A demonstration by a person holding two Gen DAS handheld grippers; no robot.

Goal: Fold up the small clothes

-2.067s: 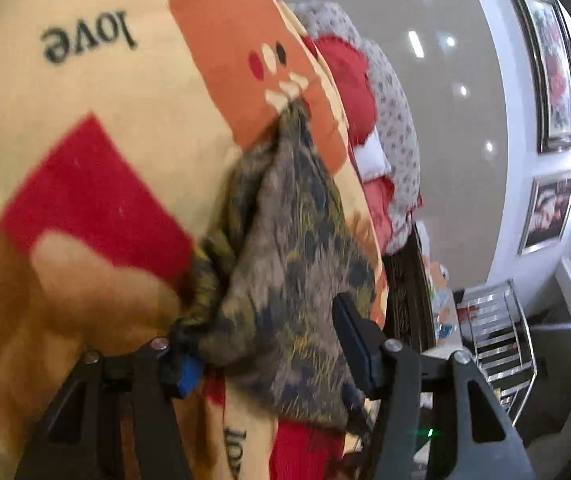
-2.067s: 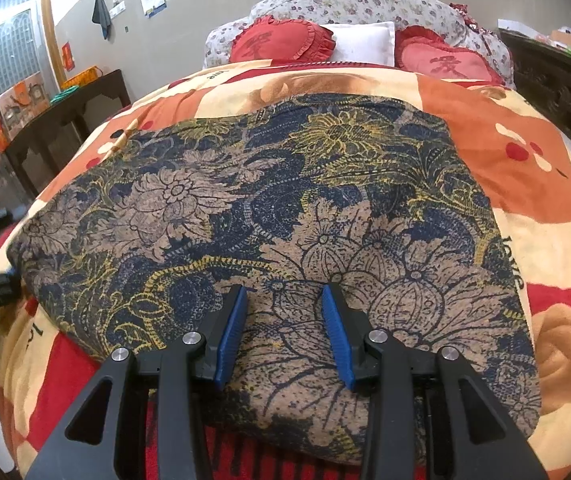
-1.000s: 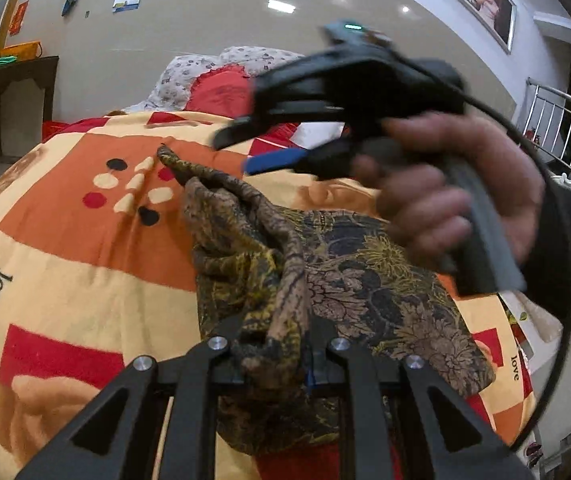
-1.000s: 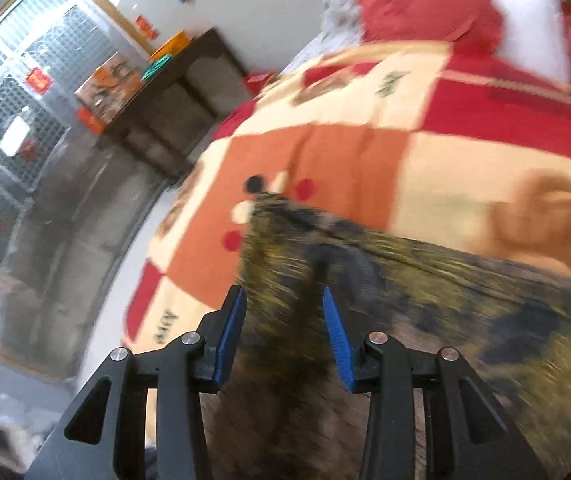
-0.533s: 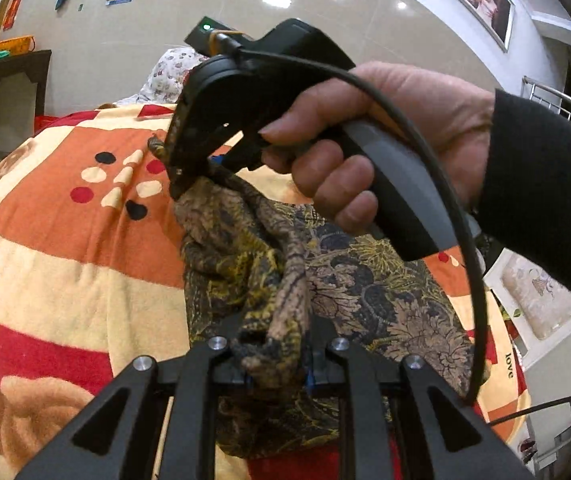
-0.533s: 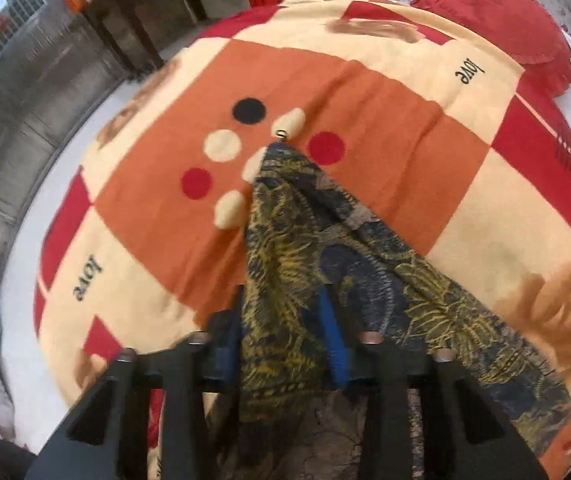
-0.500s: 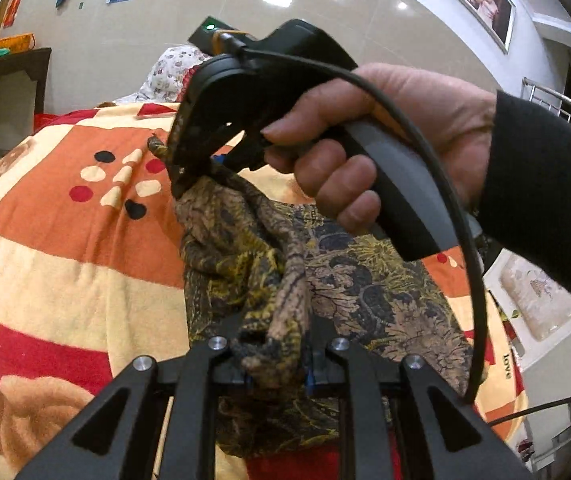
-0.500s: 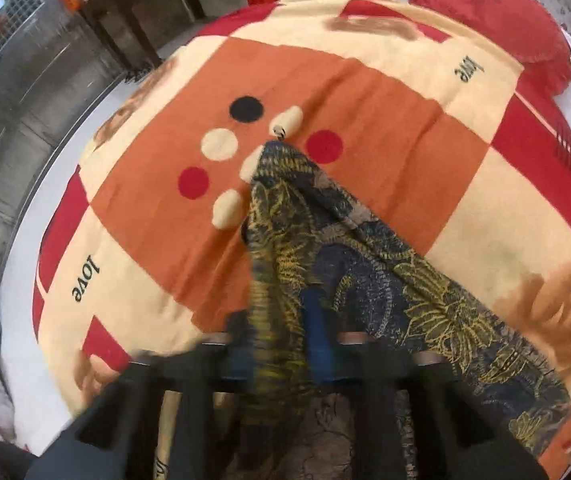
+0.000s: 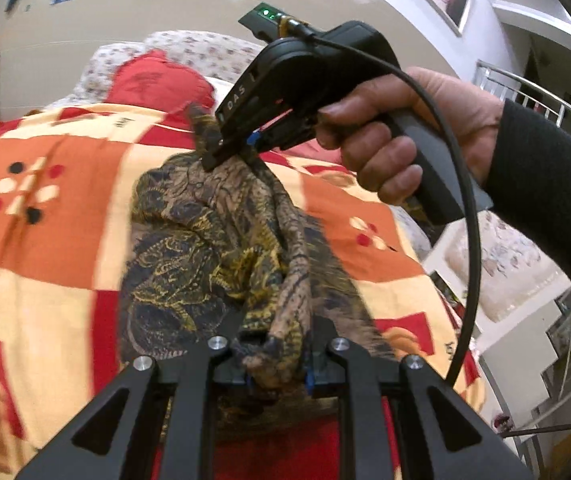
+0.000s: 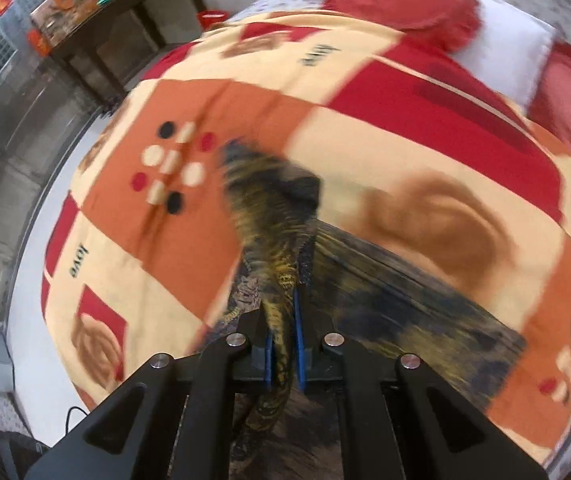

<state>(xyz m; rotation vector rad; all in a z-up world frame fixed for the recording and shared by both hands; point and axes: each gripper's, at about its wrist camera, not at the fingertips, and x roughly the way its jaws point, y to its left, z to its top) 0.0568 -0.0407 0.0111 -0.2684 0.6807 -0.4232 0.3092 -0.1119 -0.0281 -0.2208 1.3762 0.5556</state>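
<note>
**Both grippers on the cloth, edge lifted for a fold**

The cloth (image 9: 221, 256), a dark floral garment in navy, gold and tan, lies bunched on the patchwork blanket (image 9: 45, 220) of a bed, with red pillows (image 9: 157, 84) at the head. Its bulk rests on the blanket; one edge is pulled up off it between two holds.

The left gripper (image 9: 277, 376) is clamped on a thick gathered wad of cloth at the near end, jaws drawn in tight on the fabric. The right gripper (image 9: 229, 156), held in a hand (image 9: 405, 136) with a dark sleeve, pinches the far corner. In its own view the right gripper (image 10: 283, 356) has its blue pads (image 10: 300, 354) pressed on a thin twisted strand of cloth (image 10: 277, 240); those jaws have just been closing, and the fabric is caught between them.

The step in hand looks like the start of a fold: both ends of one edge are taken and raised, and the rest trails in a rumpled heap below. The right wrist view is smeared with blur, so how the far cloth lies is hard to read.

The next move probably calls for drawing the two holds apart to pull the edge taut, so the wrinkles fall out, then carrying that edge over the resting part and laying it flat. The grips are on bunched fabric, so a slip or an uneven fold is the likely risk
</note>
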